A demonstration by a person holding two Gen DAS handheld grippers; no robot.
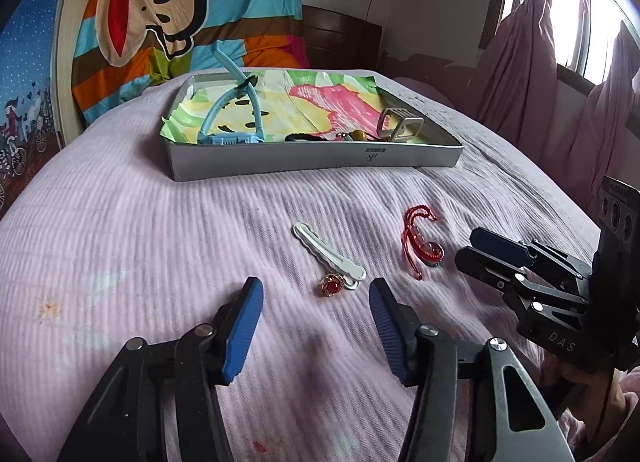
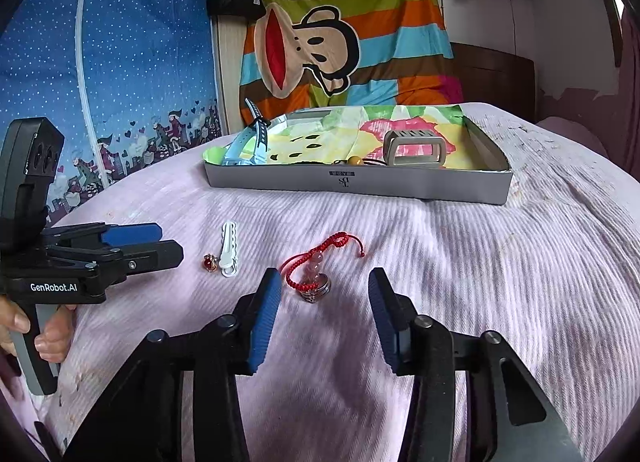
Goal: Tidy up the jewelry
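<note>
On the pink bedspread lie a white hair clip (image 1: 328, 250) (image 2: 229, 250), a small gold ring with a red stone (image 1: 331, 286) (image 2: 210, 262), and a red cord bracelet with beads (image 1: 420, 242) (image 2: 316, 262). My left gripper (image 1: 315, 281) (image 2: 170, 241) hangs just short of the ring, jaws apart, pads touching nothing. My right gripper (image 2: 325, 274) (image 1: 467, 245) sits low over the bracelet's near end, jaws apart around it without contact. A shallow grey box (image 1: 320, 156) (image 2: 360, 182) stands beyond.
The box, lined with flowered paper, holds a blue watch (image 1: 228, 122) (image 2: 248, 142), a grey buckle-like piece (image 1: 400, 124) (image 2: 414, 150) and some beads (image 1: 356, 136). A striped monkey blanket (image 2: 340, 42) hangs behind. A hand (image 2: 52, 338) grips the left handle.
</note>
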